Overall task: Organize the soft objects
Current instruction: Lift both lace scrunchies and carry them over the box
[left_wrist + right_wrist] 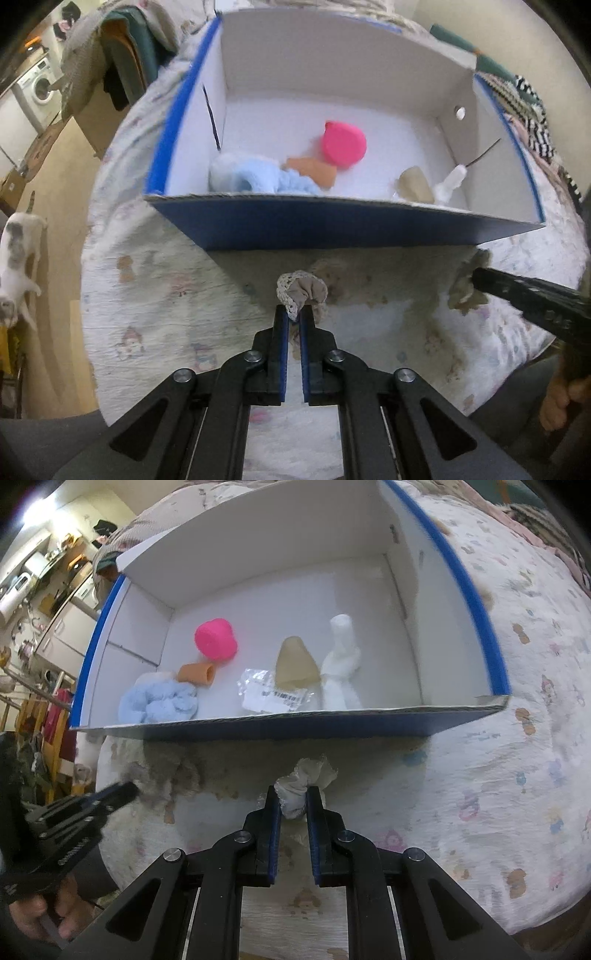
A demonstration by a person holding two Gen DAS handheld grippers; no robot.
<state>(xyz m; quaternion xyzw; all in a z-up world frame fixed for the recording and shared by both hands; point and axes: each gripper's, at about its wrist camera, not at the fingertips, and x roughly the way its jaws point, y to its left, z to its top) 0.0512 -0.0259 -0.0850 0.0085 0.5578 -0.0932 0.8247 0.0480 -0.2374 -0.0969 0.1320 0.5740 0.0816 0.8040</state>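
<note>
Blue box point(332, 225) sits open on the printed cover point(166, 295), already holding a pink cup point(343, 144), blue fluff point(258, 177) and other soft bits, so I read it as the collecting bin. My left claw point(293, 317) is clamped on a beige scrunchie point(303, 291), my right claw point(293, 801) on a white scrunchie point(306, 779). Both hang just short of the near wall, presumably for dropping in.

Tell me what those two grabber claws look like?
Both are alike. The left gripper and the right gripper are black, each with two long flat fingers lined with blue pads. Silver round bolts join the black angled link arms behind them. Seen from the side, the right gripper's black body has small pale lettering.
</note>
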